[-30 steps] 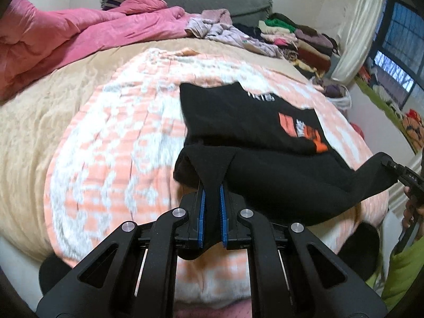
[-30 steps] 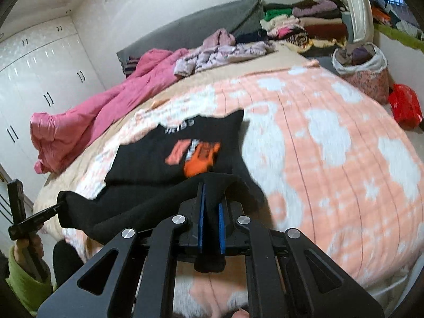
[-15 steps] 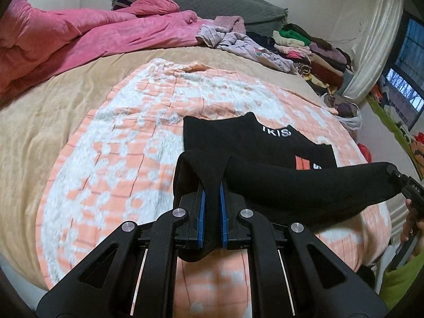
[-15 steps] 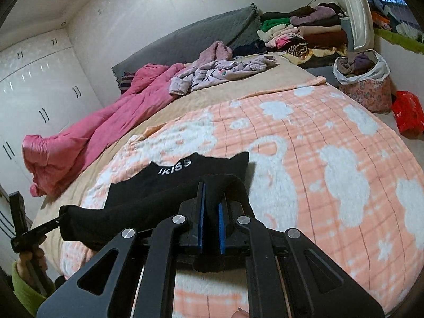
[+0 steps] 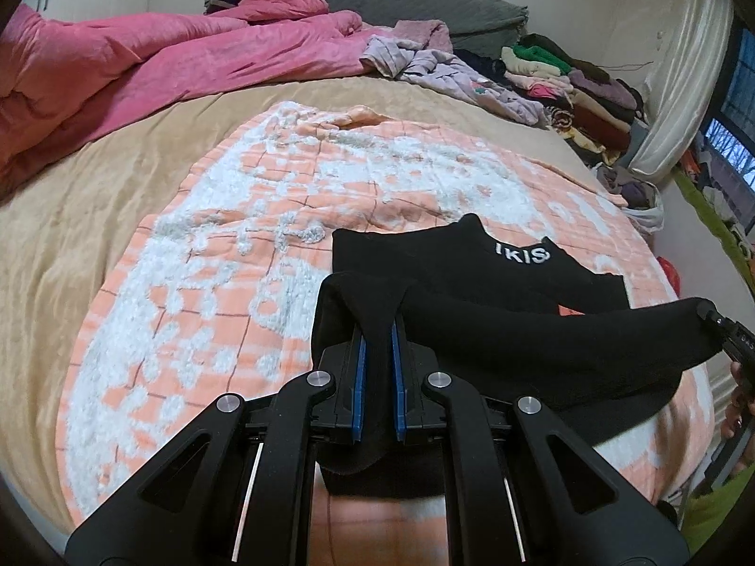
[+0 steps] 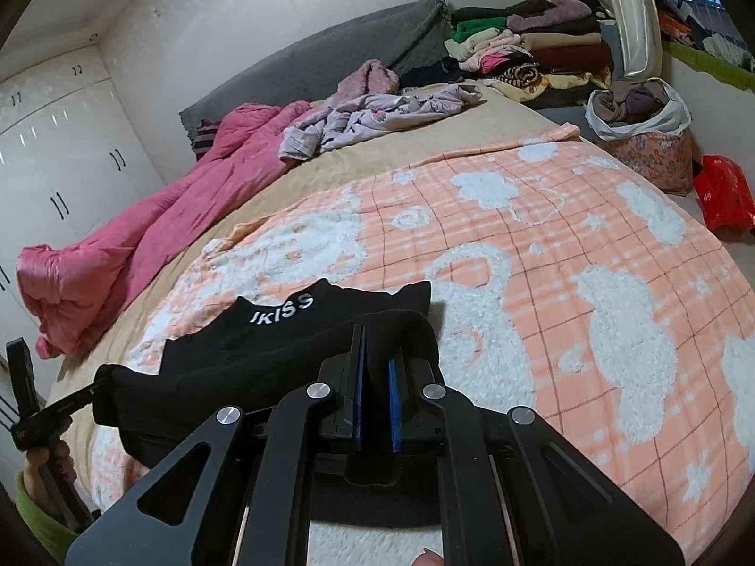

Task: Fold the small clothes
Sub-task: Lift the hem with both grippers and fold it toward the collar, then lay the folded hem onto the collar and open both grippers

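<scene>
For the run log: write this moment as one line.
step: fold | left gripper: shut on black printed top | right gripper: same | hem lifted over orange-and-white fleece blanket

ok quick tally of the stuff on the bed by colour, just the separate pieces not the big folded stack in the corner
black: 1, the black garment held by left gripper and right gripper
pink: 1, the pink duvet
peach and white: 1, the checked blanket
lilac: 1, the crumpled lilac garment
total: 4
</scene>
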Tool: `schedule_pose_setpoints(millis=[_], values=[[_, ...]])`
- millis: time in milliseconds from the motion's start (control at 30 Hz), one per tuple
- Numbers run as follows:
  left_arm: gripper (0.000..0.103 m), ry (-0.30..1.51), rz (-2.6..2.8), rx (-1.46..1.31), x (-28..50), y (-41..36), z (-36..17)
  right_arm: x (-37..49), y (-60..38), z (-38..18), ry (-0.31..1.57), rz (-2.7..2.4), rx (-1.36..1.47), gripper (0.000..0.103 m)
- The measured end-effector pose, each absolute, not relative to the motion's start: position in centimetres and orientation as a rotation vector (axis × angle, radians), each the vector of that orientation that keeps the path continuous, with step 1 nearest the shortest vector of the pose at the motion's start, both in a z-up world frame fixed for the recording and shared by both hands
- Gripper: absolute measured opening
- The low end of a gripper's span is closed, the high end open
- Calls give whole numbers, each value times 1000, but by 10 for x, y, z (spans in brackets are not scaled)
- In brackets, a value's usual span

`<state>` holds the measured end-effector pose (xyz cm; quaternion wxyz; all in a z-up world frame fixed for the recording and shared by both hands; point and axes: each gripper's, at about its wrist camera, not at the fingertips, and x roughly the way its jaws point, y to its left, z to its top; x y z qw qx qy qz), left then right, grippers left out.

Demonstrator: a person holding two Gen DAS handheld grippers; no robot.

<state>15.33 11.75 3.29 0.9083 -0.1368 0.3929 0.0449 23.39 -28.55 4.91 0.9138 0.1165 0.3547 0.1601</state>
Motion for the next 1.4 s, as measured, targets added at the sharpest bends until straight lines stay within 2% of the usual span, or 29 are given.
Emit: schedule_pose_setpoints(millis=[367, 467, 500, 533, 600, 733, 967, 1067, 1133, 1167, 1200, 1233, 1400], values=[[6, 861, 147, -286, 185, 123, 1, 261, -275, 16, 793, 269, 185, 7], [15, 848, 175, -295, 188, 128, -4, 269, -272, 3, 819, 252, 169, 10], [20, 843, 190, -302, 186, 131, -3, 270, -271, 1, 822, 244, 164, 18], [27, 836, 191, -308, 185, 133, -2, 270, -271, -1, 822, 238, 160, 39], [39, 786, 212, -314, 174, 137, 8, 265, -273, -1, 802, 208, 151, 72], [40, 713, 230, -264, 151, 135, 29, 243, -279, 10, 714, 176, 119, 72], [40, 707, 156, -161, 124, 95, 35, 197, -251, 22, 656, 293, -33, 71], [40, 732, 103, -117, 118, 74, 26, 184, -231, 16, 689, 376, -91, 51], [39, 761, 66, -91, 116, 61, 17, 180, -220, 11, 718, 418, -104, 30], [37, 778, 52, -76, 117, 54, 11, 178, -215, 5, 744, 447, -109, 25], [29, 793, 45, -66, 117, 50, 5, 176, -210, 0, 759, 456, -117, 21], [26, 810, 41, -58, 118, 47, -1, 174, -206, -5, 775, 464, -132, 20], [26, 856, 73, -4, 128, 41, -26, 177, -189, -31, 840, 447, -202, 18]])
